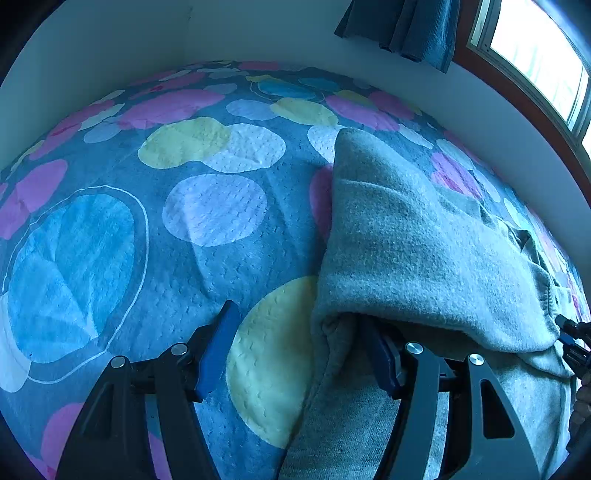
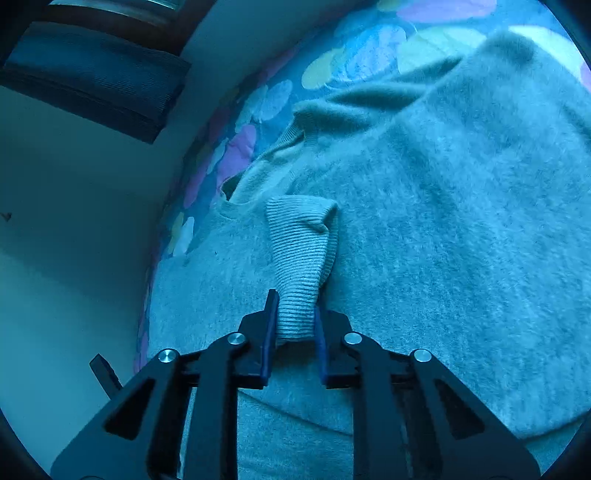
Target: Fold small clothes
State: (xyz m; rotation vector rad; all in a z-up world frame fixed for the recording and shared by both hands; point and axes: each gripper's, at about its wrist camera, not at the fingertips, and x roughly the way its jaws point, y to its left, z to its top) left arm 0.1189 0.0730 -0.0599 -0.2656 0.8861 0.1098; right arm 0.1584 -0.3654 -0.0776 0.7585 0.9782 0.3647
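Observation:
A light grey fleecy sweater [image 1: 417, 243] lies on a bed with a blue spotted cover [image 1: 207, 206]. My left gripper [image 1: 295, 332] is open; its left finger rests on the cover, its right finger [image 1: 380, 362] is under the sweater's folded edge. In the right wrist view the sweater [image 2: 443, 206] fills the frame. My right gripper [image 2: 294, 314] is shut on the ribbed cuff [image 2: 301, 254] of a sleeve, held over the sweater's body. The right gripper's tip also shows in the left wrist view [image 1: 574, 341].
A pale wall [image 1: 258, 37] bounds the bed at the back and side. A window [image 1: 539, 55] with a dark blue curtain [image 1: 406, 26] is at the upper right. The cover's left half holds nothing else.

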